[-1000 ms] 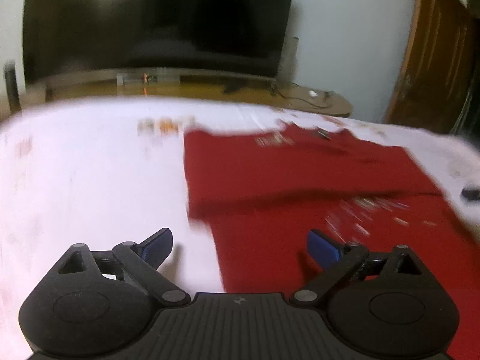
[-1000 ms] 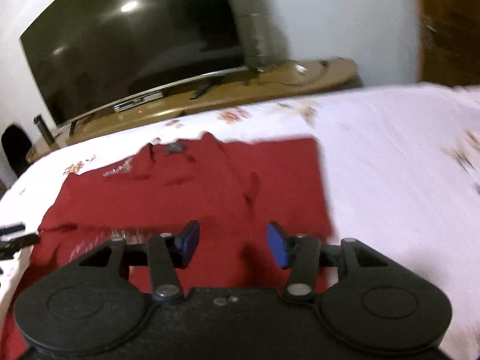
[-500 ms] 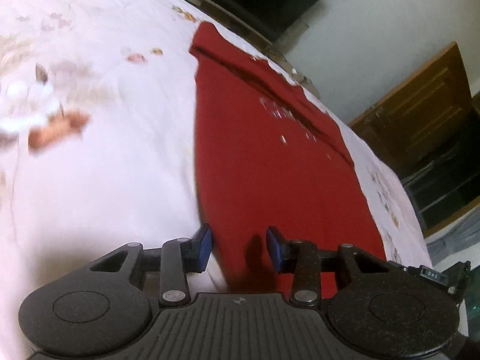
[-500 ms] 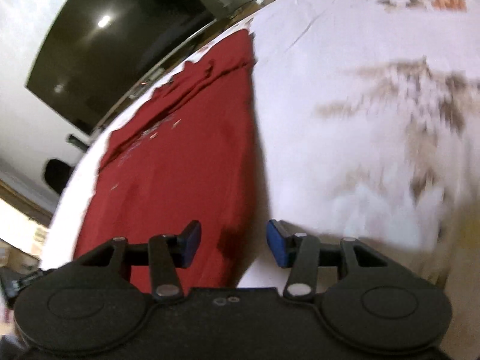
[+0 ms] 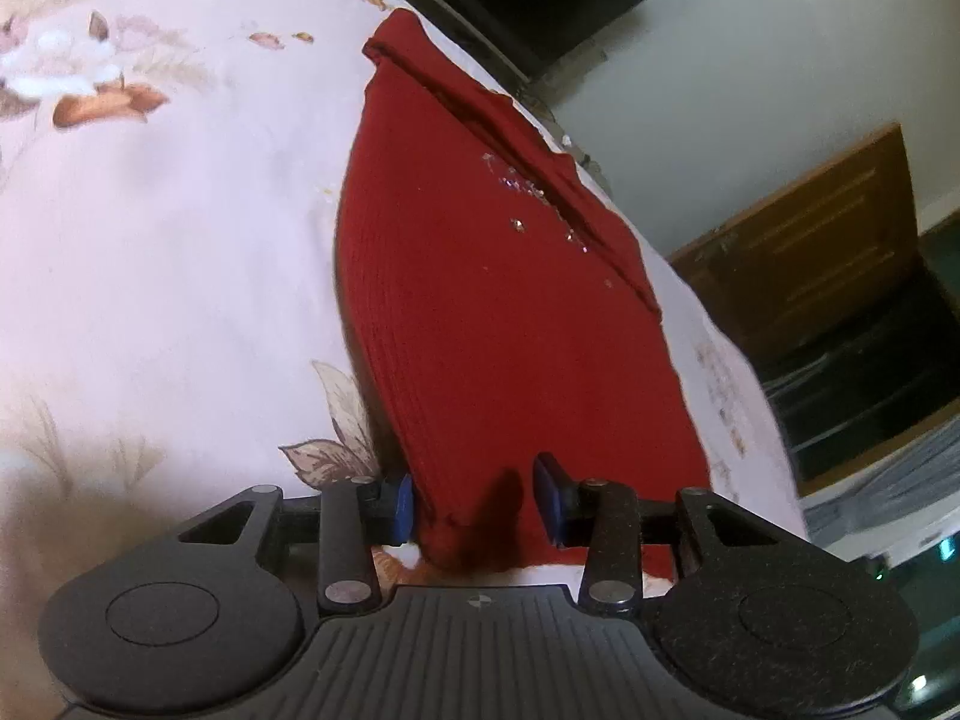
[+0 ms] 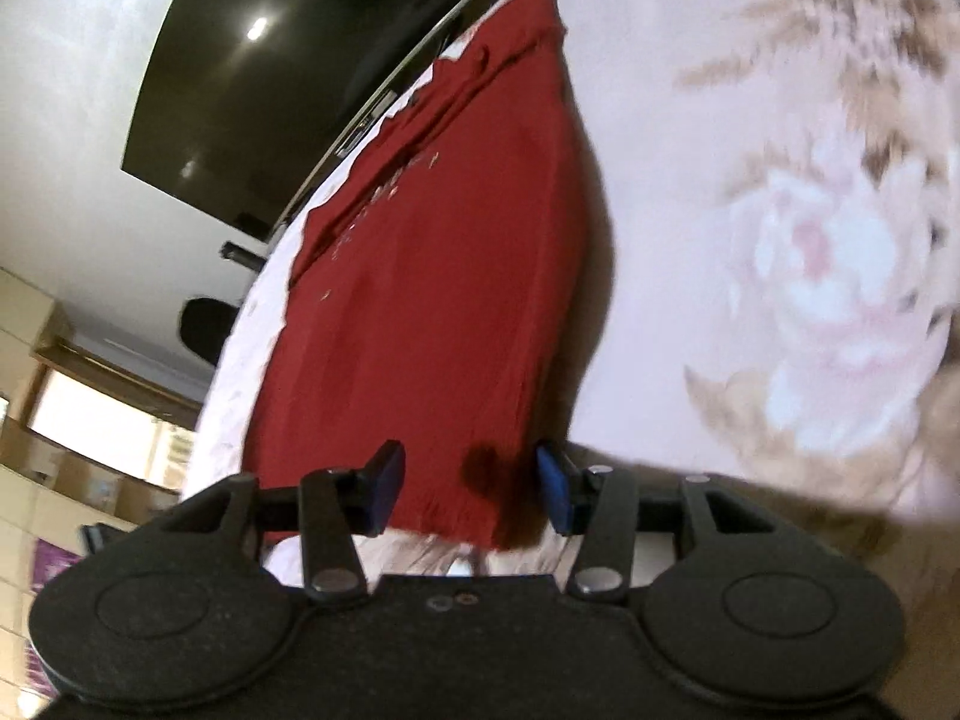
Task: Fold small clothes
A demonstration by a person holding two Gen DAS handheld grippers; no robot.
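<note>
1. The red top [image 5: 504, 324] lies flat on the flowered bed sheet [image 5: 150, 252]. It fills the middle of both pictures, from the lower middle up toward the top.
2. The left gripper [image 5: 474, 501] sits at the bottom middle of its picture. The near left corner of the red top pokes in between its blue pads.
3. Its jaws are part way apart. The left pad seems to touch the cloth edge, but the right pad has a gap, so it is not pinching.
4. The right gripper [image 6: 471, 495] sits at the bottom middle of its picture, around the near right corner of the top.
5. Its jaws are part way apart too, with gaps on both sides of the cloth.
6. I think each gripper lines up on a corner so both can lift the near edge and fold it over.
7. No box, basket or bin shows here, so nothing is inside anything.
8. A dark TV [image 6: 288, 60] stands in the upper left of the right picture.
</note>
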